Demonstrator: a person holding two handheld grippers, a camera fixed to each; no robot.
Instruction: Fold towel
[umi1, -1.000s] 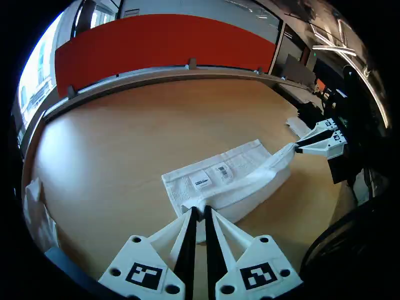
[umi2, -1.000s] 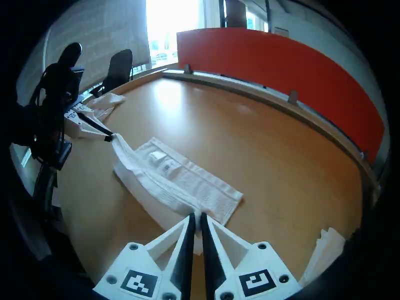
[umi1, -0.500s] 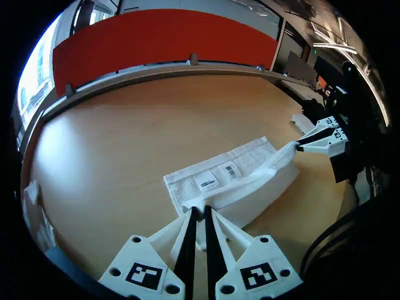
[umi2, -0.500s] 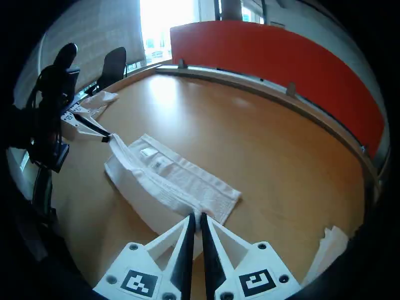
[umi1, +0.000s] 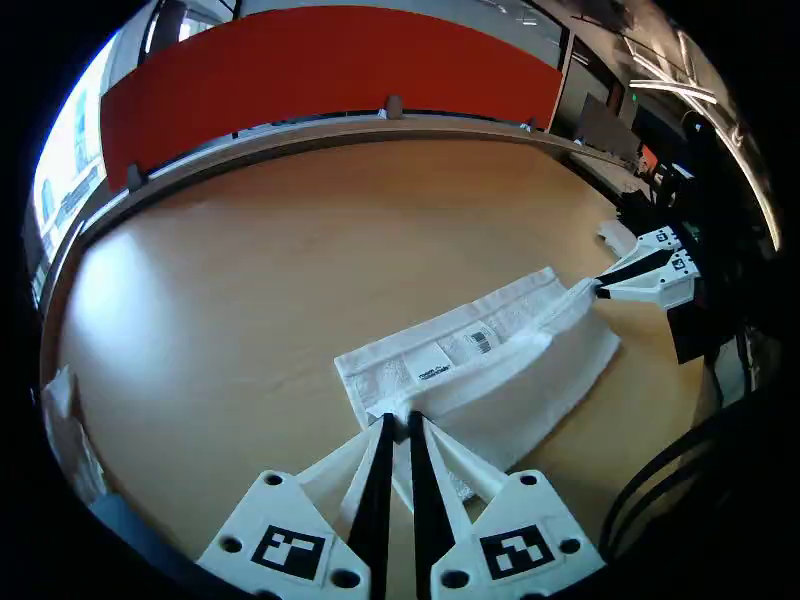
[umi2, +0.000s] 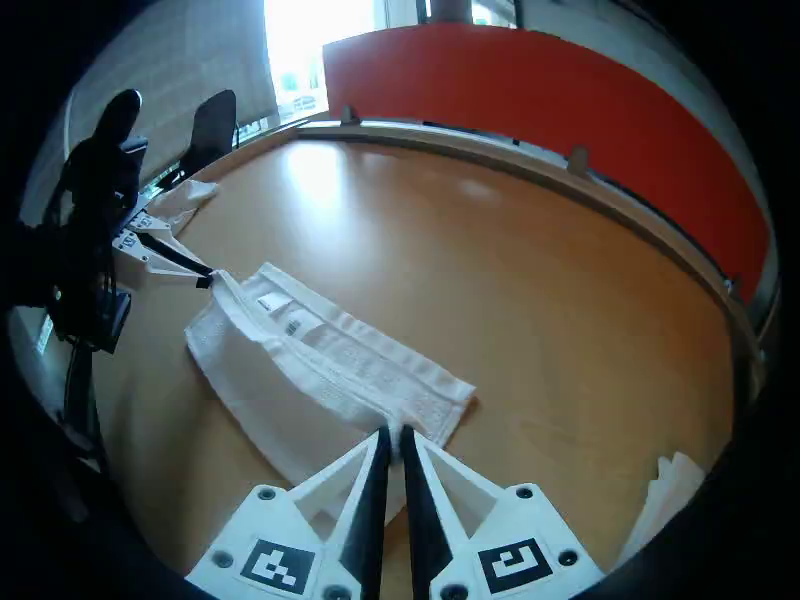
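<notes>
White towel (umi1: 480, 375) is laid on the wood bench (umi1: 280, 250), partly doubled over, with labels seen on the flat lower layer. One corner of the upper layer is pinched between the pressed-together fingers of the left gripper (umi1: 398, 425). The other corner of that edge is pinched likewise by the right gripper (umi2: 392, 435). The held edge is raised slightly off the bench. A red panel (umi1: 320, 70) is seen along the far edge. Another white cloth (umi1: 60, 430) is seen at the bench edge.
</notes>
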